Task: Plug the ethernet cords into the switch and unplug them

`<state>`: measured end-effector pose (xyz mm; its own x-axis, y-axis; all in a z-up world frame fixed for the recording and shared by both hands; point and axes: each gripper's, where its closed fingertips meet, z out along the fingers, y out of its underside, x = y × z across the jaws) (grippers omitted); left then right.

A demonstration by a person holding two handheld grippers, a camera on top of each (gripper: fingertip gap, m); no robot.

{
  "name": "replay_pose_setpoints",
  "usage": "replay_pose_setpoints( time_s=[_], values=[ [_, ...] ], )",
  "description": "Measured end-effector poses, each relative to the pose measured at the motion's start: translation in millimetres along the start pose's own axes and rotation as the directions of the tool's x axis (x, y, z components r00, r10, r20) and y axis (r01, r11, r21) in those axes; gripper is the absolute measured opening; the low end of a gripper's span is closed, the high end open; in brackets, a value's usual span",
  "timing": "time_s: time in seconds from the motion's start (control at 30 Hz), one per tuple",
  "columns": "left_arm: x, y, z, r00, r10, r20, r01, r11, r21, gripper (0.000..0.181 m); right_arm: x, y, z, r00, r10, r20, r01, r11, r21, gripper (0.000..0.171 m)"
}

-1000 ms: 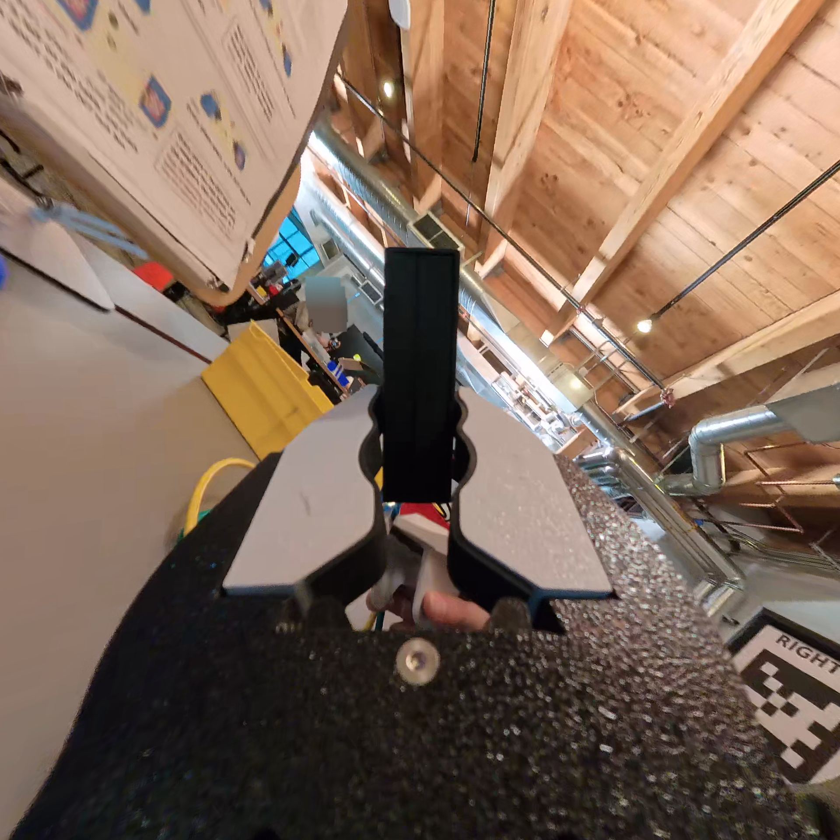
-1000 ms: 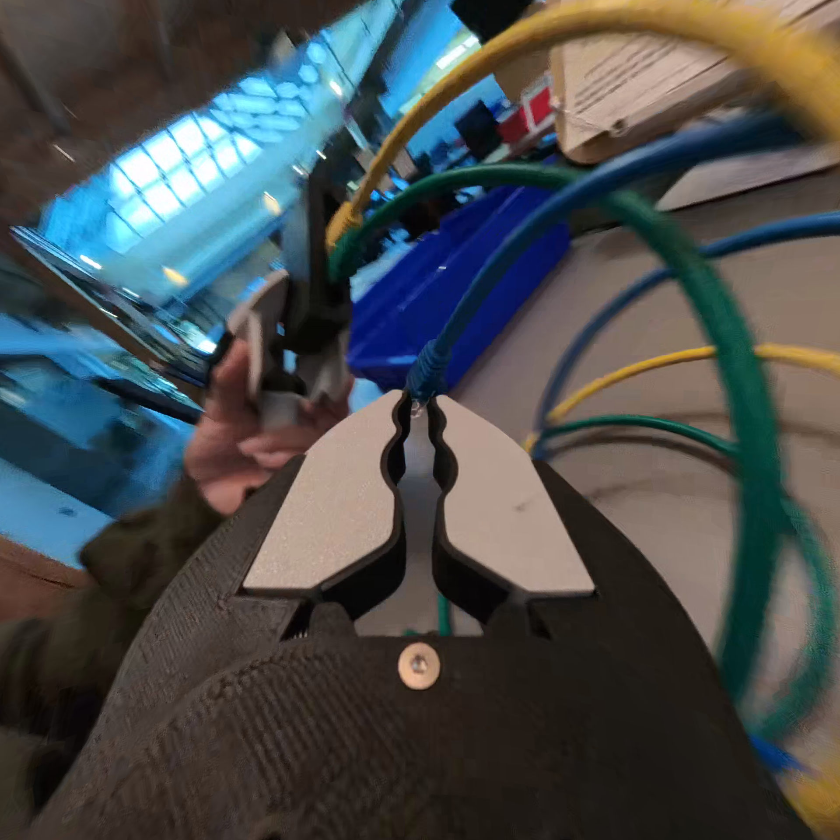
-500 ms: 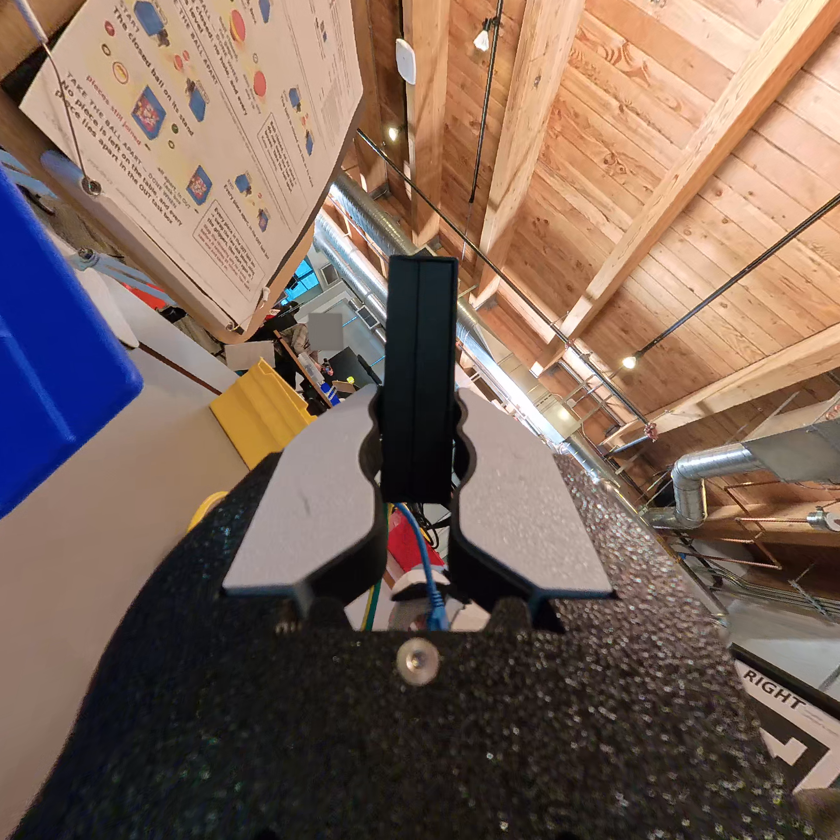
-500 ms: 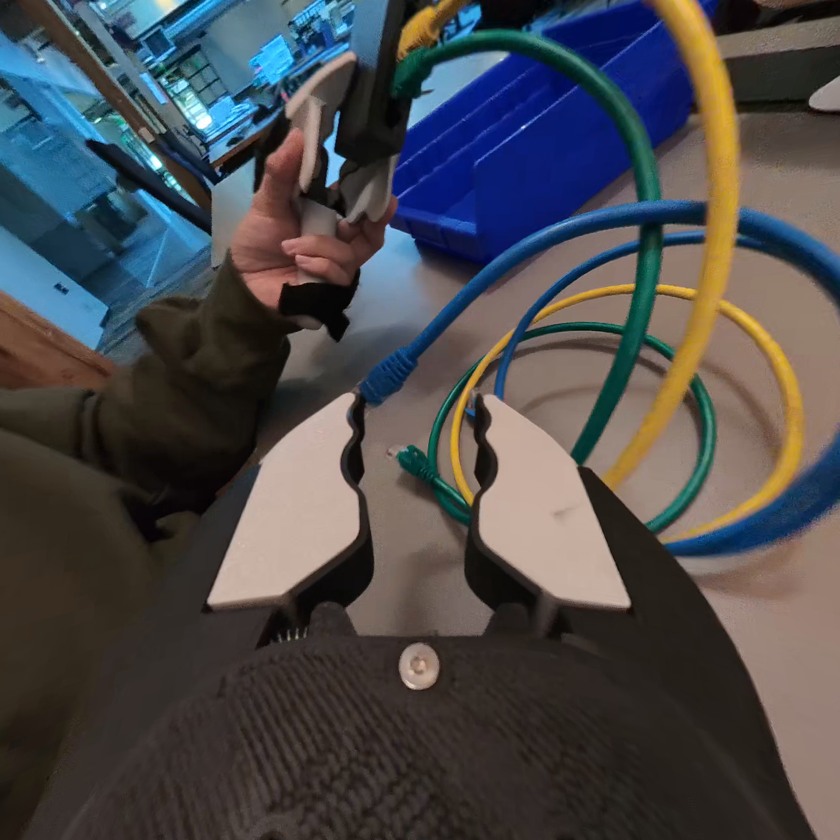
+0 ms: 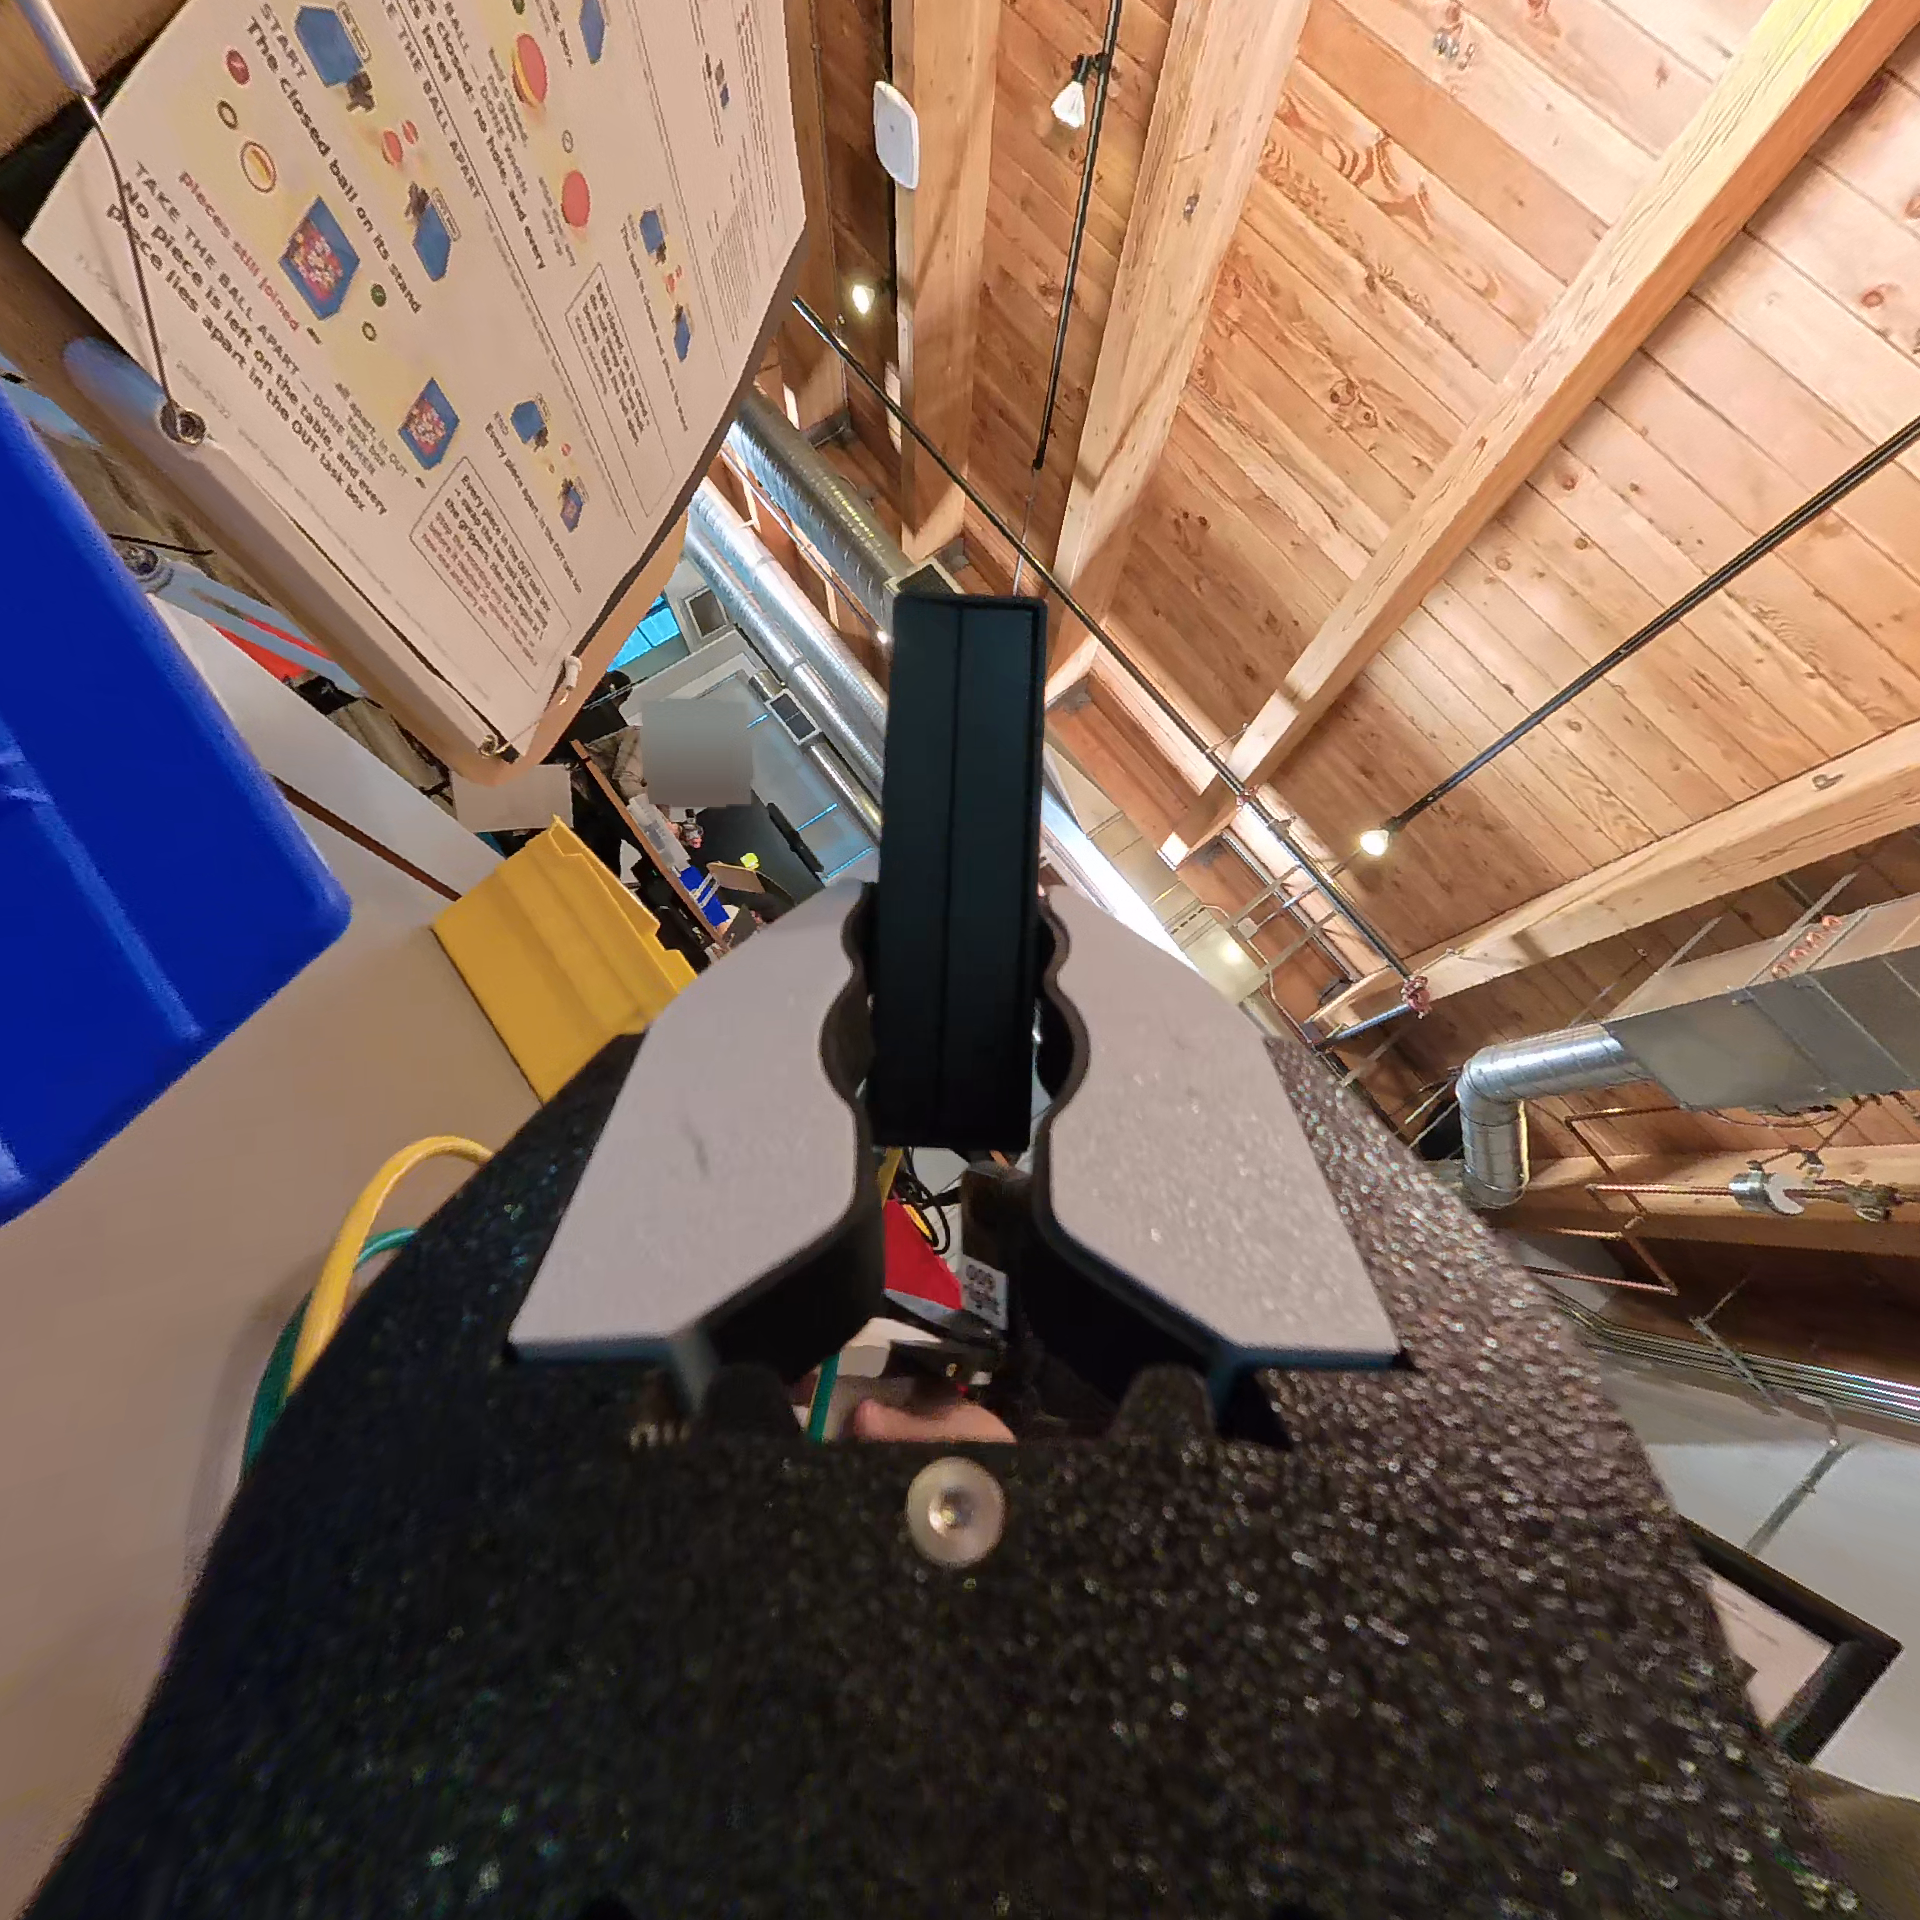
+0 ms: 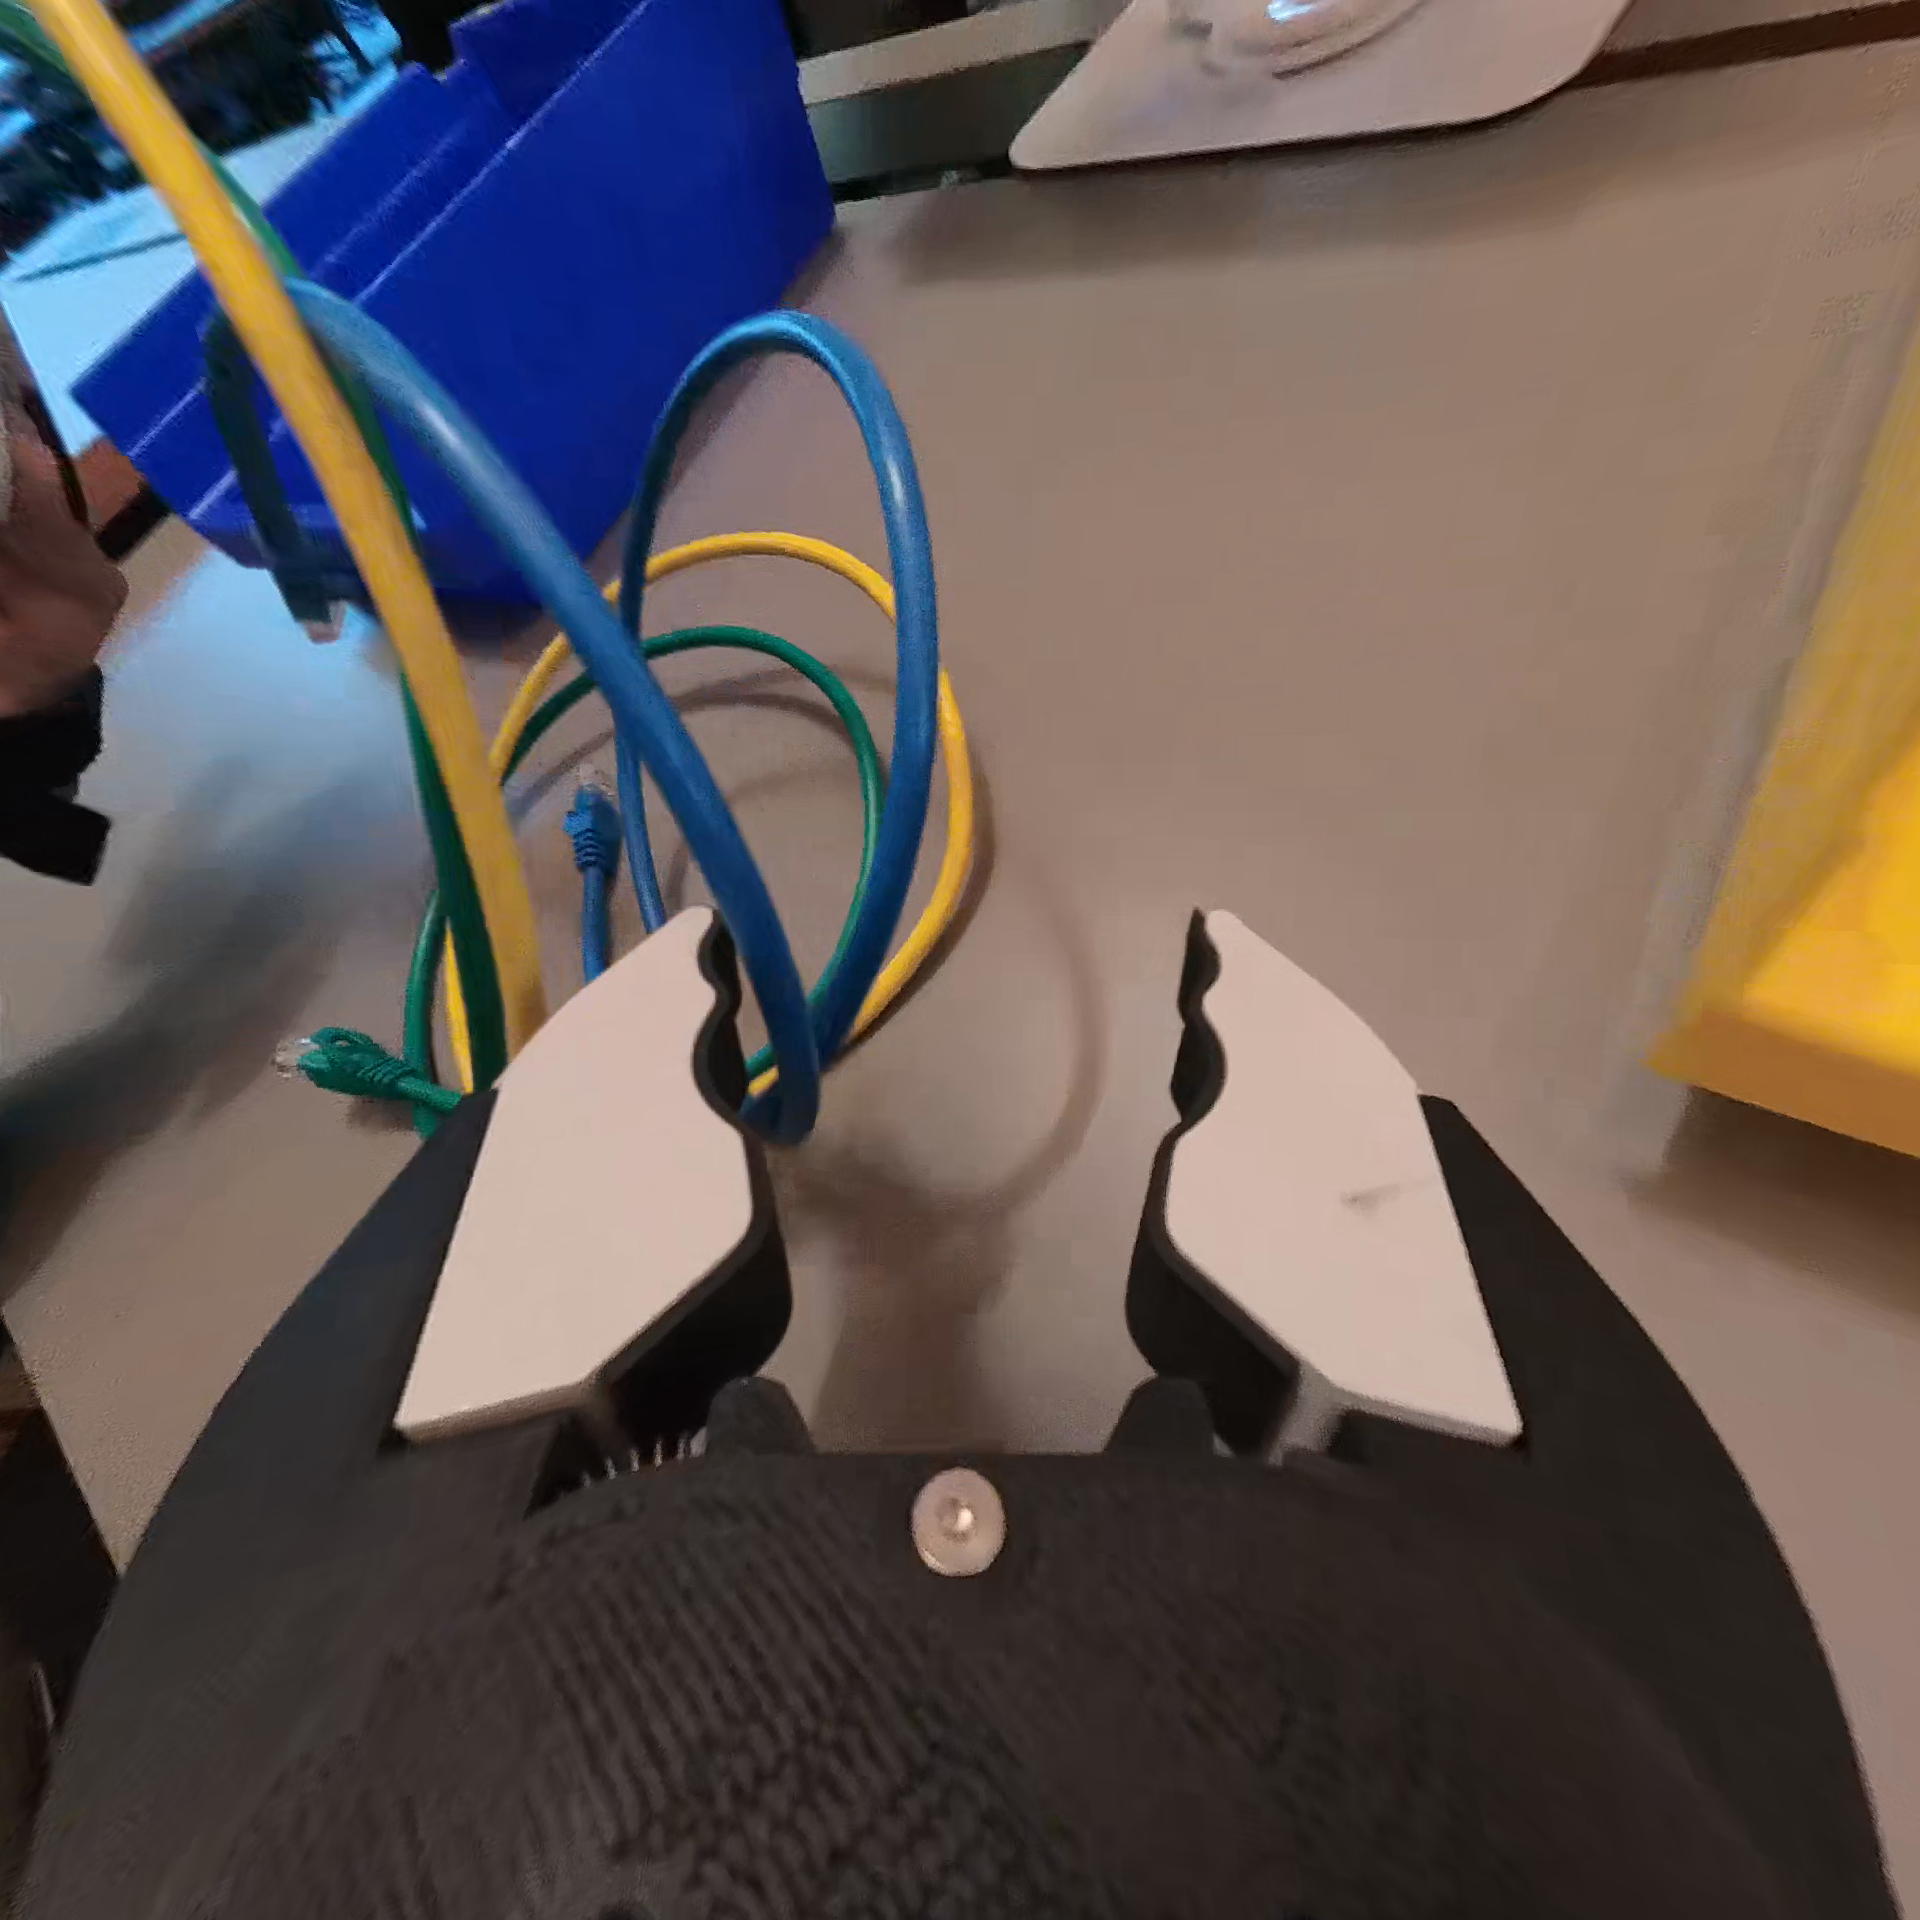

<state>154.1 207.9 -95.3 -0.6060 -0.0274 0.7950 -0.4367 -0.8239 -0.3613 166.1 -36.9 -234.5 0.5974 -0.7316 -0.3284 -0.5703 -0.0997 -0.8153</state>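
My left gripper (image 5: 951, 925) is shut on the black switch (image 5: 958, 831) and holds it upright, pointing toward the wooden ceiling; its ports are hidden. My right gripper (image 6: 954, 920) is open and empty, low over the grey table. A blue cord (image 6: 894, 582) loops up in front of it and one strand passes just inside my left finger (image 6: 623, 1101). A free blue plug (image 6: 590, 826) and a free green plug (image 6: 332, 1065) lie on the table. A yellow cord (image 6: 312, 416) and a green cord (image 6: 862, 748) rise to the upper left. Yellow and green cord also show in the left wrist view (image 5: 343, 1257).
A blue bin (image 6: 540, 260) stands at the back left of the grey table (image 6: 1351, 520), a yellow bin (image 6: 1829, 935) at the right edge. A person's hand (image 6: 42, 634) is at the far left. A printed poster (image 5: 436, 312) hangs near the blue bin (image 5: 114, 831).
My right gripper let go of the blue plug, opened wide and swung right and down toward the table. The blue plug now lies on the table. My left gripper still holds the switch.
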Motion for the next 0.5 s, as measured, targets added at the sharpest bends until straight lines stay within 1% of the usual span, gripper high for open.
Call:
replay_pose_setpoints(
  time_s=[0.03, 0.07, 0.1, 0.2, 0.27, 0.33, 0.37, 0.4, 0.43, 0.5],
  values=[
    [0, 0, 0, 1.000, -0.005, -0.004, 0.005, 1.000, -0.001, 0.027, -7, 0, 8, 0.999, 0.005, 0.041, -0.005, 1.000, -0.001, 0.080],
    [0, 0, 0, 1.000, -0.008, -0.006, 0.008, 1.000, -0.003, 0.027, -14, -1, 14, 0.996, 0.004, 0.086, -0.004, 1.000, 0.002, 0.063],
    [0, 0, 0, 1.000, -0.008, -0.004, 0.008, 1.000, -0.003, 0.027, -18, -3, 17, 0.994, 0.005, 0.107, -0.006, 1.000, 0.009, 0.028],
    [-7, -7, -5, 0.999, 0.007, 0.039, -0.008, 1.000, 0.023, 0.027, -32, -21, 7, 0.984, -0.017, 0.176, 0.000, 0.996, 0.091, 0.018],
    [-10, -16, -10, 0.998, 0.021, 0.062, -0.024, 0.999, 0.049, 0.027, -43, -39, -12, 0.970, -0.047, 0.237, 0.005, 0.985, 0.175, 0.011],
    [-12, -25, -15, 0.996, 0.040, 0.081, -0.045, 0.997, 0.066, 0.026, -53, -56, -38, 0.947, -0.057, 0.318, -0.023, 0.970, 0.242, 0.004],
    [-12, -29, -18, 0.995, 0.043, 0.085, -0.050, 0.995, 0.082, 0.026, -57, -60, -49, 0.934, -0.082, 0.349, -0.010, 0.968, 0.252, 0.000],
    [-11, -34, -20, 0.996, 0.037, 0.079, -0.045, 0.994, 0.097, 0.027, -61, -59, -58, 0.924, -0.113, 0.366, 0.024, 0.971, 0.239, 0.000],
    [-9, -37, -21, 0.997, 0.029, 0.067, -0.036, 0.994, 0.106, 0.026, -60, -58, -64, 0.926, -0.145, 0.349, 0.068, 0.973, 0.223, 0.000],
    [-7, -42, -25, 0.997, 0.033, 0.064, -0.040, 0.992, 0.118, 0.027, -51, -63, -73, 0.946, -0.204, 0.251, 0.149, 0.964, 0.219, 0.000]
  ],
)
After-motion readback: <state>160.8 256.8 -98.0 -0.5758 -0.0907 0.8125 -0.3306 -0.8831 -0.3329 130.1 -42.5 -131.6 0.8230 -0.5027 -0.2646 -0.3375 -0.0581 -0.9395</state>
